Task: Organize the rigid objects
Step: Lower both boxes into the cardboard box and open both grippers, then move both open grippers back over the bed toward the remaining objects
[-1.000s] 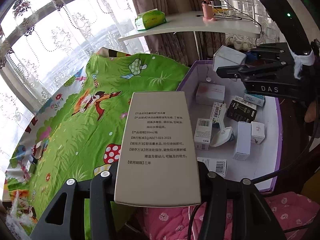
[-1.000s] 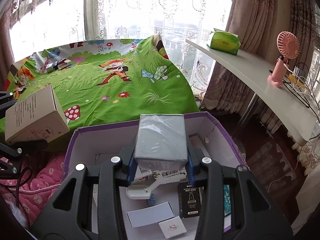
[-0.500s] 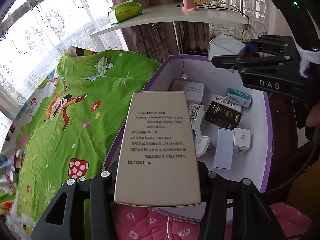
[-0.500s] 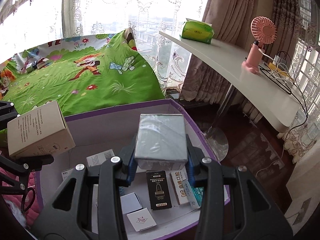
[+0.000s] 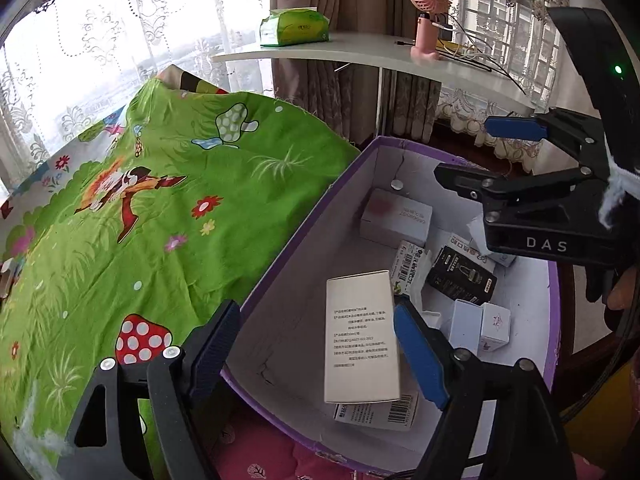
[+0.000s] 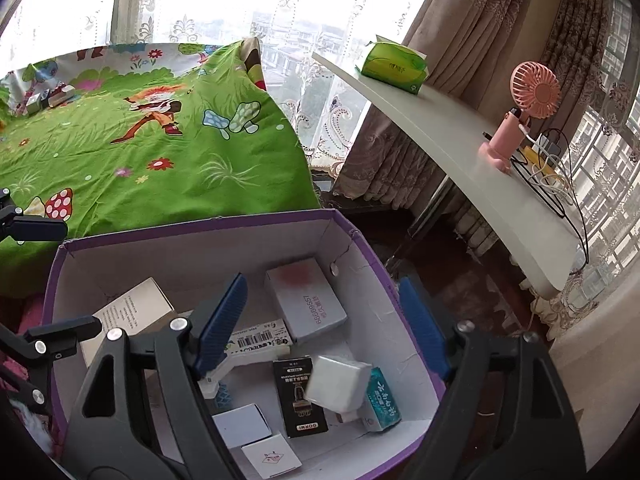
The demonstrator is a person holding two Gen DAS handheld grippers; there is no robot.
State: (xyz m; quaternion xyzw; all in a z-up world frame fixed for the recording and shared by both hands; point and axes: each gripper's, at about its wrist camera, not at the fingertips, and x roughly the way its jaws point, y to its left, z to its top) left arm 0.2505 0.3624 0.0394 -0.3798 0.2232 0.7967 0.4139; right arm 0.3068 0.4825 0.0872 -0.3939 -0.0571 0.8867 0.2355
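Note:
A purple-rimmed cardboard box [image 5: 304, 224] [image 6: 200, 226] holds several small product boxes. My left gripper [image 5: 316, 344] is open above its near end; the beige text-printed box [image 5: 362, 334] lies loose below it, on top of a barcode box. It also shows in the right wrist view [image 6: 132, 312]. My right gripper [image 6: 322, 328] is open over the box; the grey-white box [image 6: 338, 382] lies tilted among a black box [image 6: 298, 394] and a teal box [image 6: 380, 400]. The right gripper shows in the left wrist view [image 5: 480, 152], empty.
A bed with a green cartoon sheet [image 5: 140, 220] [image 6: 120, 148] lies left of the box. A white shelf [image 6: 460, 172] carries a green tissue pack [image 6: 394, 66], a pink fan [image 6: 520, 120] and cables. Curtains and windows stand behind. Pink quilt [image 5: 272, 456] lies under the box's near edge.
Both grippers opened. The beige box dropped from my left gripper into the purple box, and the grey-white box dropped from my right gripper into it.

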